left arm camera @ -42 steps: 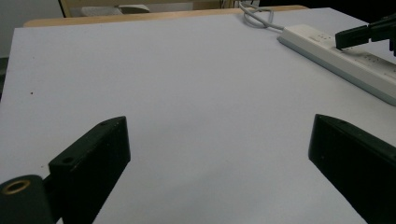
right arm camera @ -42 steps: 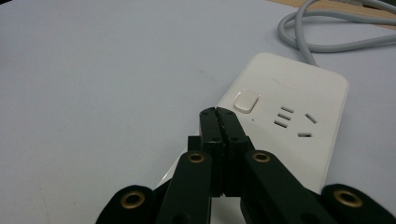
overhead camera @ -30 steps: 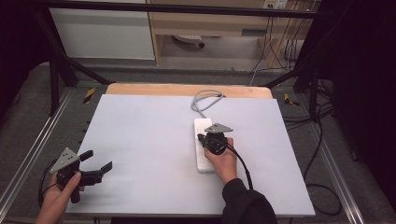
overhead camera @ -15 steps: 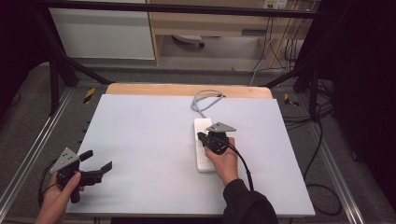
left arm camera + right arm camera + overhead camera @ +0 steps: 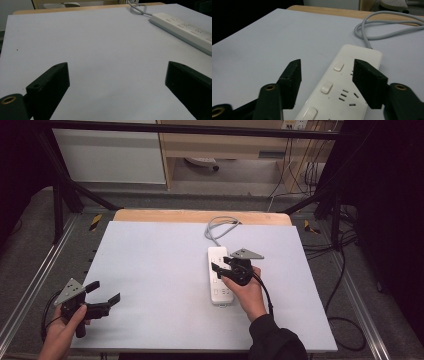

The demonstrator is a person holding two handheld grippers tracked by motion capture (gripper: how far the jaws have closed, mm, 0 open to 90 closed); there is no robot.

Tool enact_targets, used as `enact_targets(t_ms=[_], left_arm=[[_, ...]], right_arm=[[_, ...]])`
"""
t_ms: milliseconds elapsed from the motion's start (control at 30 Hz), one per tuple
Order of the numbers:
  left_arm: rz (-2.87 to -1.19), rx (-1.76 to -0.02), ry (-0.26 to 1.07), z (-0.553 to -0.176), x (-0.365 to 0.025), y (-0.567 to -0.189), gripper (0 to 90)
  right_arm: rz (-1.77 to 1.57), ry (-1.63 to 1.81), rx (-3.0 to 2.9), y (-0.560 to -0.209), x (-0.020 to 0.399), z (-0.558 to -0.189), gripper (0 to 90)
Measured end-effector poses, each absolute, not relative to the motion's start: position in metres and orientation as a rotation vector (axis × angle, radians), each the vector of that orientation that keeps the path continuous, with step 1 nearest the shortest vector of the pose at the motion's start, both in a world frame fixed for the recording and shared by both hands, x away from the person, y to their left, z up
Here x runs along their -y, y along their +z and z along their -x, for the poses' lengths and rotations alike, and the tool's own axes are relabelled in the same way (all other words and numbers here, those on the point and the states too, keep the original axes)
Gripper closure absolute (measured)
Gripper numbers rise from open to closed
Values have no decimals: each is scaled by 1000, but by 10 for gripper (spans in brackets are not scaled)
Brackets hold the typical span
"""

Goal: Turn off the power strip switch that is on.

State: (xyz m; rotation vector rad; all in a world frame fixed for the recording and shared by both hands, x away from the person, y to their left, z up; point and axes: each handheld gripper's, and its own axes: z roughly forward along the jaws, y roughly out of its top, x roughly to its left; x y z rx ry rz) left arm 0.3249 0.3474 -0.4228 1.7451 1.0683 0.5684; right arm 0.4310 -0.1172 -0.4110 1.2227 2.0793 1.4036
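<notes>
A white power strip [image 5: 219, 276] lies lengthwise right of the table's middle, its grey cable [image 5: 216, 228] looping toward the far edge. My right gripper [image 5: 218, 268] hovers over the strip's middle, open. In the right gripper view the jaws stand apart above the strip [image 5: 342, 82], with its rocker switches [image 5: 339, 66] and sockets between them; nothing is held. My left gripper [image 5: 104, 294] is open at the table's near left corner, empty. In the left gripper view the strip [image 5: 185, 31] lies far off at the upper right.
The table has a pale blue-grey top [image 5: 155, 270] with a wooden strip [image 5: 200, 216] along its far edge. Metal frame rails [image 5: 30, 285] run along both sides. Dark cables [image 5: 345, 270] hang on the floor to the right.
</notes>
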Motion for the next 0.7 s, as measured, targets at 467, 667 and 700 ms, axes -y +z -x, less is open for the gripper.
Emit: enact_targets(t_ms=[467,667,700], left_arm=[[-1746,-1070,567,-325,-348,-423,55],[-1746,-1070,568,-325,-348,-423,55],[-1746,-1070,568,-325,-348,-423,55]], right_arm=[[-1250,1377,-2043,-399,142,-423,90],[-1200,1401,-2023,-393,156,-413,62],[-1187,1398,-2018,-392,158,-411,59]])
